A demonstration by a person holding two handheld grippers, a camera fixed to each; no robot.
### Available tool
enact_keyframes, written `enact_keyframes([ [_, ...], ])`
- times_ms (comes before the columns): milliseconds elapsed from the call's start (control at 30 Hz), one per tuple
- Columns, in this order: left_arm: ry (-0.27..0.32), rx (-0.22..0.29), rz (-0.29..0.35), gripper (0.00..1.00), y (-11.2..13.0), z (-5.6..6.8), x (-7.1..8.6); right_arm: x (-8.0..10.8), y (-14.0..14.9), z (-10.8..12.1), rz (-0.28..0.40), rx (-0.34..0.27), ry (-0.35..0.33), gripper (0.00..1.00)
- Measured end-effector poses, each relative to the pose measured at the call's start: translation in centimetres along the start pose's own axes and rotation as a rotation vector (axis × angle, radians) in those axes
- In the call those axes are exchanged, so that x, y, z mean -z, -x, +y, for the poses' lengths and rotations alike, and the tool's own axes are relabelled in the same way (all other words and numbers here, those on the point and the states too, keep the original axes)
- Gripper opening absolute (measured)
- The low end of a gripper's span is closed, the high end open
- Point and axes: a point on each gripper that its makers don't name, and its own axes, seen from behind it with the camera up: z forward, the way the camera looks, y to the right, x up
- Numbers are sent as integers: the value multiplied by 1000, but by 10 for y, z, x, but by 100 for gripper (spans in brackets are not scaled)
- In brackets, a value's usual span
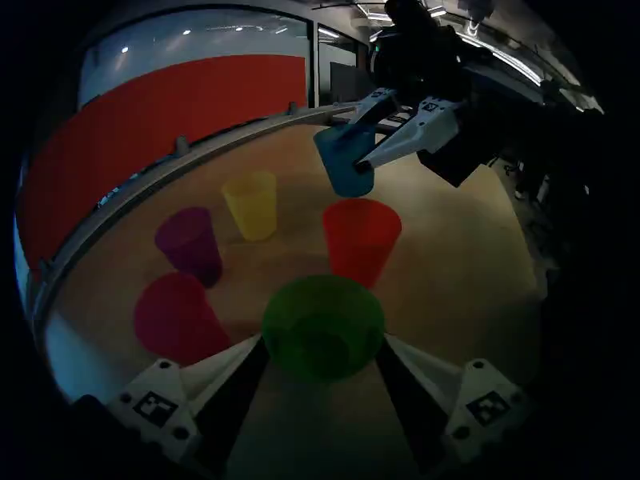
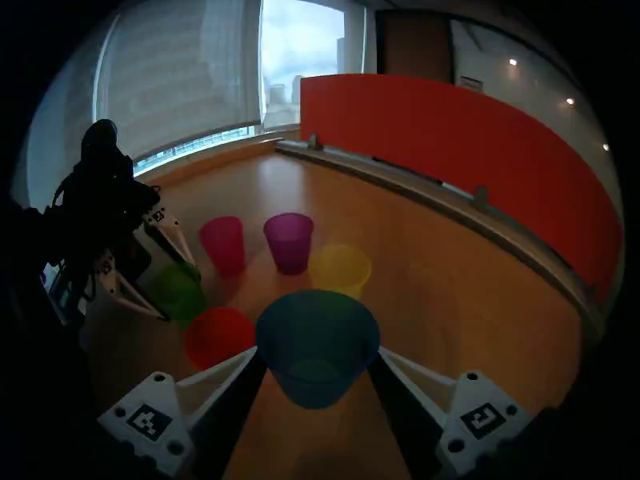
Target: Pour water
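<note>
With left gripper [image 1: 320, 346] clamped on the green cup [image 1: 324, 320] over the table [image 1: 448, 264] and right gripper [image 2: 316, 354] clamped on the blue cup [image 2: 318, 336], lifted beside the orange cup [image 1: 362, 236], better to tilt slowly, keeping the rim well over the receiving cup.

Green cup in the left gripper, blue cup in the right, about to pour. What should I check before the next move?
1. Hold of left gripper on green cup: ok, jaws against both sides.
2. Hold of right gripper on blue cup: ok.
3. Water in the blue cup: cannot tell.
4. Red cup upright, mouth open: ok.
5. Blue cup lined up over a receiving cup: cannot tell.
6. Yellow cup, purple cup and crimson cup upright: ok.
</note>
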Motion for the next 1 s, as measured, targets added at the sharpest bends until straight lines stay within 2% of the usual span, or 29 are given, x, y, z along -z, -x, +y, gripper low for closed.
enact_keyframes([
  [133,6,11,-19,96,5,1,2,-3,4,0,-5,0,1,89],
  [400,-17,21,-39,96,17,-4,10,-15,16,0,-18,-16,0,89],
  [800,-71,47,-44,96,32,-13,33,-29,37,4,-54,-20,9,89],
  [1000,-95,90,-20,96,35,-16,44,-31,44,6,-59,-21,17,89],
])
